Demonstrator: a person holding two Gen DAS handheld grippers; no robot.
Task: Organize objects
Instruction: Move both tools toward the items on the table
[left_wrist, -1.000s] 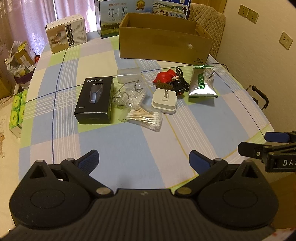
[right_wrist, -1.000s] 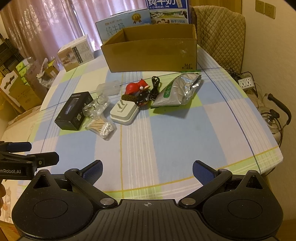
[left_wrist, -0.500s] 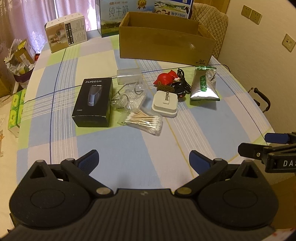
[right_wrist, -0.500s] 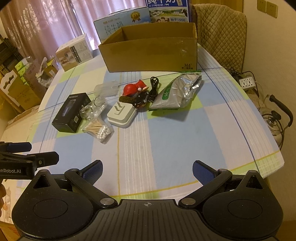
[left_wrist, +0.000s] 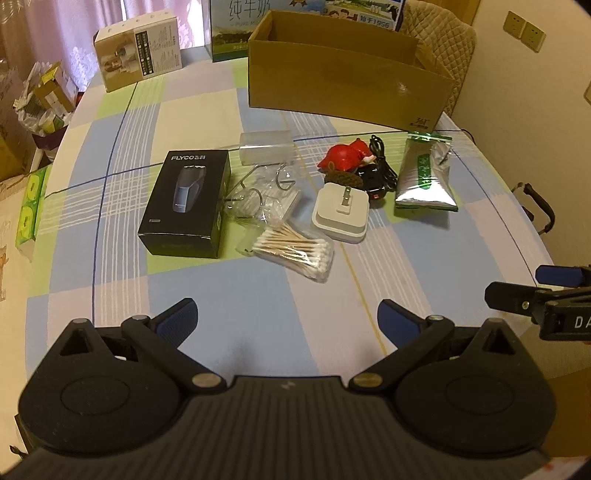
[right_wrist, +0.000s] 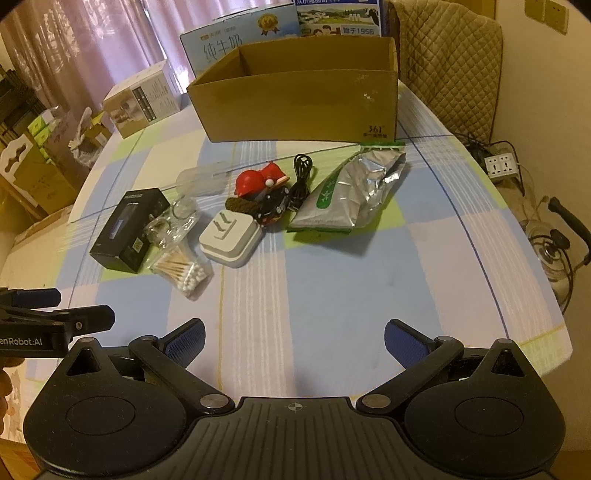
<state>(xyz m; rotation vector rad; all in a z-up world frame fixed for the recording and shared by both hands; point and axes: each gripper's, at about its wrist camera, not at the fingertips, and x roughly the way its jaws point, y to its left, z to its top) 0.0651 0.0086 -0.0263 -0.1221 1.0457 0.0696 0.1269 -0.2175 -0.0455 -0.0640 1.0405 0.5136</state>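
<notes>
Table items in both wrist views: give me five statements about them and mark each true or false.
1. The cardboard box stands open at the top, behind the loose items. True.
2. The left gripper is shut on the cotton swabs. False: its fingers are spread apart and hold nothing; the swabs lie on the tablecloth.
3. The black shaver box lies left of the white plug adapter in the left wrist view. True.
4. The silver foil pouch is inside the cardboard box. False: it lies on the tablecloth in front of the box.
5. The right gripper holds the red toy. False: it is open and empty.
</notes>
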